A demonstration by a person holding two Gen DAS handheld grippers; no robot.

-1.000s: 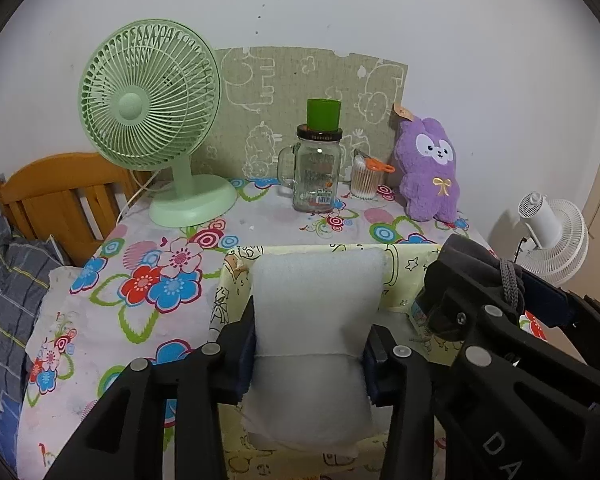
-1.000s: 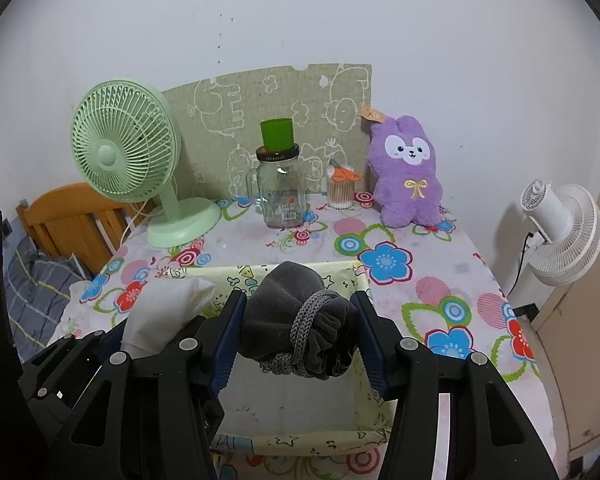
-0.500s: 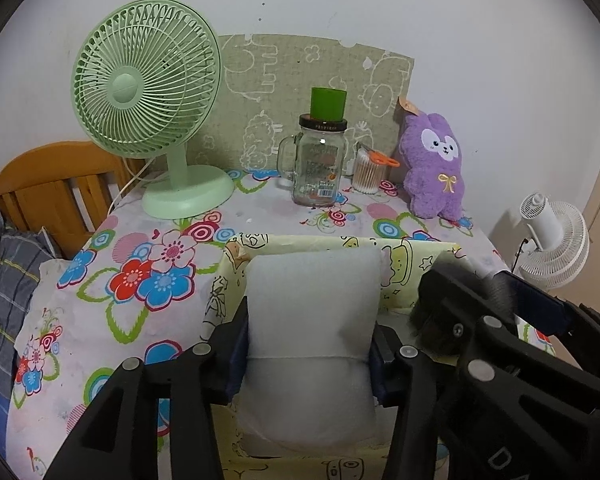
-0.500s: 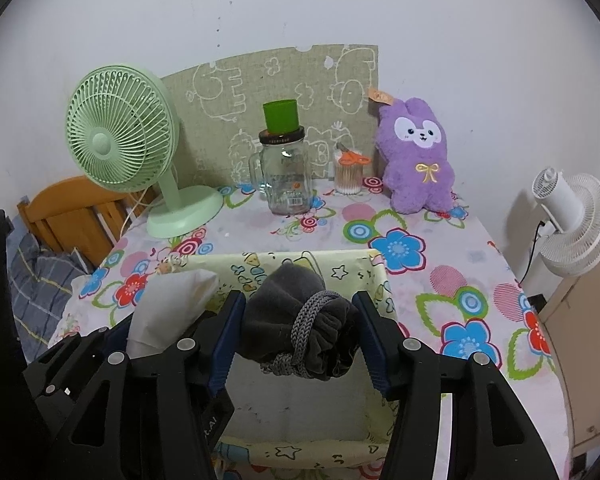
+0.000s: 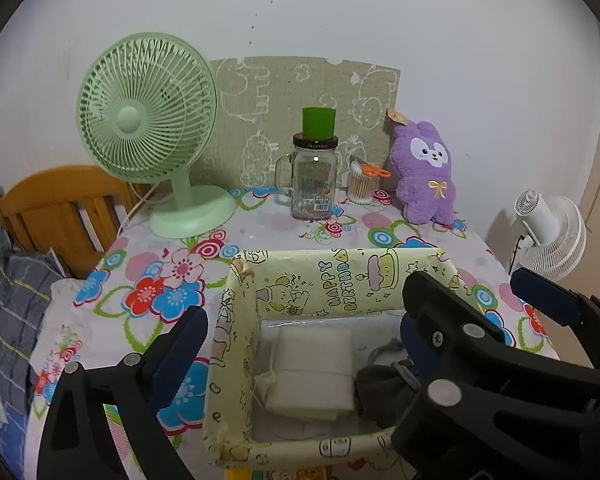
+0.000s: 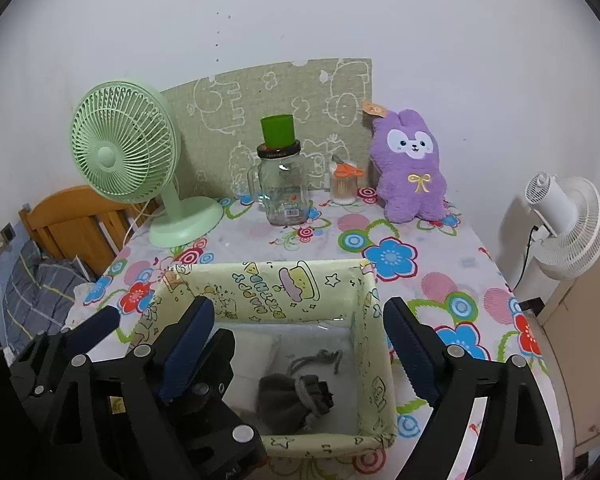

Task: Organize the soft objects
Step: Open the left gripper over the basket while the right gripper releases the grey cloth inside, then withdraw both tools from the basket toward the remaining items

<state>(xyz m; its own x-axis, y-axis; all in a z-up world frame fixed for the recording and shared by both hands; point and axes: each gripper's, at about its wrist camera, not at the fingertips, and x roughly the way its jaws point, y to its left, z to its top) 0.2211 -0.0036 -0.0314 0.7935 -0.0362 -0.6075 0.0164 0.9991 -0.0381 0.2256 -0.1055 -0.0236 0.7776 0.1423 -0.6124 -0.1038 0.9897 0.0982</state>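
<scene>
Soft objects, two: white folded pad (image 5: 314,368) and grey drawstring pouch (image 6: 296,398), both lying side by side in our yellow fabric box (image 5: 352,284) on the table (image 6: 440,264). Left claw (image 5: 300,336) and right claw (image 6: 298,334) hang over the box; their jaws have just been opening and now stand wide, gripping nothing. Risk, as we judge it: lifting away carelessly could hook a claw on the limp box wall and tip it. Change: a second ago each claw clamped its item above the box.
</scene>
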